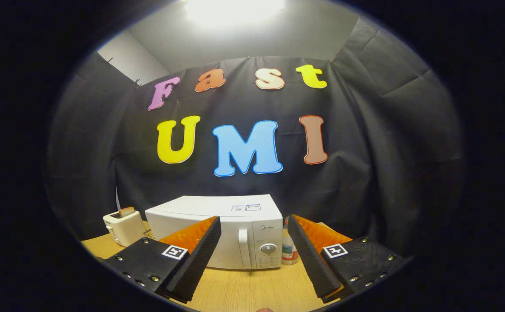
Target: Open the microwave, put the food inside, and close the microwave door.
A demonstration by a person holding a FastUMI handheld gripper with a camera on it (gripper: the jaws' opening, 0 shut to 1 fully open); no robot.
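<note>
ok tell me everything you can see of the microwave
The microwave is a white box, seemingly painted metal, standing upright on the wooden table with its door shut. A vertical handle, a round knob and a top sticker show. It sits beyond the open gripper, untouched, between a toaster and a bottle.

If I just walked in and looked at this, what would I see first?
You would first see the white microwave on the wooden table, its door shut, just beyond the open gripper whose two fingers point at it. A white toaster stands on one side of the microwave, with a slice of bread sticking up, and a small bottle stands on the other.
</note>
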